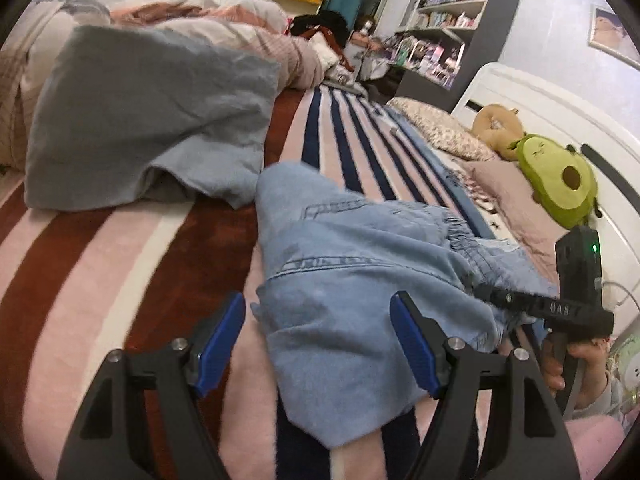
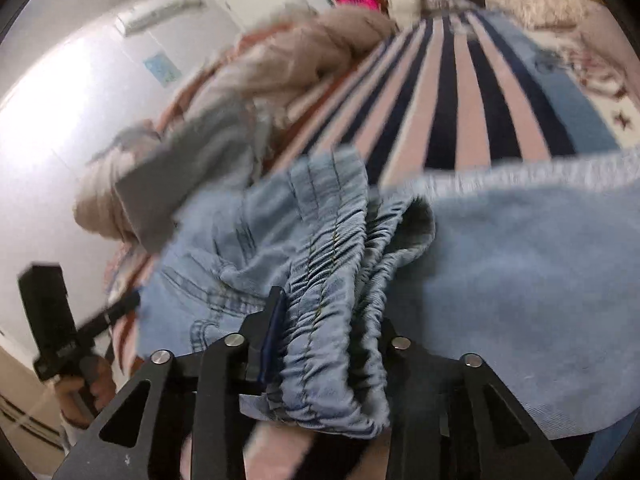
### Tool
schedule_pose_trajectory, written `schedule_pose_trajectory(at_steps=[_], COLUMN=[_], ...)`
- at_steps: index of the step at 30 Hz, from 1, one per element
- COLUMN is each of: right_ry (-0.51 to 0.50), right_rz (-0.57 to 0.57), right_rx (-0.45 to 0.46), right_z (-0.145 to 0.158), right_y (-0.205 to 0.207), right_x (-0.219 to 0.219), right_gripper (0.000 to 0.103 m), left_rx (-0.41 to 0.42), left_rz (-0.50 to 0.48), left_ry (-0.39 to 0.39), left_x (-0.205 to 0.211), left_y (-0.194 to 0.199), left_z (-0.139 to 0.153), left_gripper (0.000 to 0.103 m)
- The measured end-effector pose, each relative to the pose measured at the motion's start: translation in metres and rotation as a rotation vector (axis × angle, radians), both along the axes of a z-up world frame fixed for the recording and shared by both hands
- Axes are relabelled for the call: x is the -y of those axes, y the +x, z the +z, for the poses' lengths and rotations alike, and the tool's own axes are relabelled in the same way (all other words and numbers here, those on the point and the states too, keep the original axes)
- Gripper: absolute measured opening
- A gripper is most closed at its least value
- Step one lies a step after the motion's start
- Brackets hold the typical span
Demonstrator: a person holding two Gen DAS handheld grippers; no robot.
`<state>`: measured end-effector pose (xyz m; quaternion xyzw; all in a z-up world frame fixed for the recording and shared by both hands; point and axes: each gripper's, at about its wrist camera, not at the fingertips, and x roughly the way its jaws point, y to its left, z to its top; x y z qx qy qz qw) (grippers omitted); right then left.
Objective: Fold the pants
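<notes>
Light blue denim pants [image 1: 340, 260] lie crumpled on a striped blanket [image 1: 120, 264] on a bed. My left gripper [image 1: 318, 340] is open, its blue pads [image 1: 224, 340] standing either side of a fold of denim without pressing it. My right gripper [image 2: 328, 332] is shut on the pants' bunched elastic waistband [image 2: 320, 280]; one blue pad [image 2: 274, 320] presses the gathers, while cloth hides the other. In the left wrist view the right gripper [image 1: 540, 308] reaches into the cloth from the right, held by a hand [image 1: 580, 364]. The right wrist view shows the left gripper [image 2: 52, 320] at the far left.
A grey folded garment [image 1: 140, 120] lies to the left beyond the pants, with a crumpled pink quilt [image 1: 240, 28] behind it. An avocado plush [image 1: 556, 184], pillows [image 1: 436, 128] and a white headboard [image 1: 540, 96] are on the right. Shelves [image 1: 448, 20] stand at the back.
</notes>
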<state>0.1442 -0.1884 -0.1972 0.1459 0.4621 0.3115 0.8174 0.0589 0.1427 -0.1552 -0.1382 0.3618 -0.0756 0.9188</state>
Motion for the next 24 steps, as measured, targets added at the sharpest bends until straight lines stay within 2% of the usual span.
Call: schedule_pose_trajectory(at_steps=[2,4,10,14,17,20,22,24], right_ry=[0.034,0.051,-0.026,-0.049,-0.042,-0.017,0.046,0.061], right_rz=[-0.003,-0.018,-0.153,-0.282,-0.352,-0.388,-0.387,-0.396], right_rx=[-0.019,-0.027,0.095,0.074,0.015,-0.056,-0.092,-0.089], right_z=[-0.003,0.003,0.035,0.038,0.03,0.014,0.001,-0.005], right_y=[0.0,0.0,-0.021,-0.035,-0.046,-0.052,-0.048,-0.044], right_x=[0.006,0.017,0.082,0.135,0.167,0.185,0.189,0.193], right_gripper=[0.035,0.046,0.072,0.072,0.072,0.073,0.075,0.075], left_rx=[-0.017,-0.016,0.017,0.032,0.038,0.043,0.043,0.04], left_rz=[0.007,0.018,0.04,0.044,0.038,0.032,0.029,0.029], left_ry=[-0.002,0.014,0.038,0.044,0.043,0.048,0.047,0.05], left_x=[0.005,0.007,0.012,0.019,0.026,0.033,0.037,0.04], left_y=[0.005,0.004,-0.003,-0.003,-0.002,0.0,0.004,0.006], left_z=[-0.003,0.0,0.019,0.029,0.035,0.039,0.041,0.041], left_gripper=[0.071,0.071,0.071,0.071,0.071,0.071,0.071,0.071])
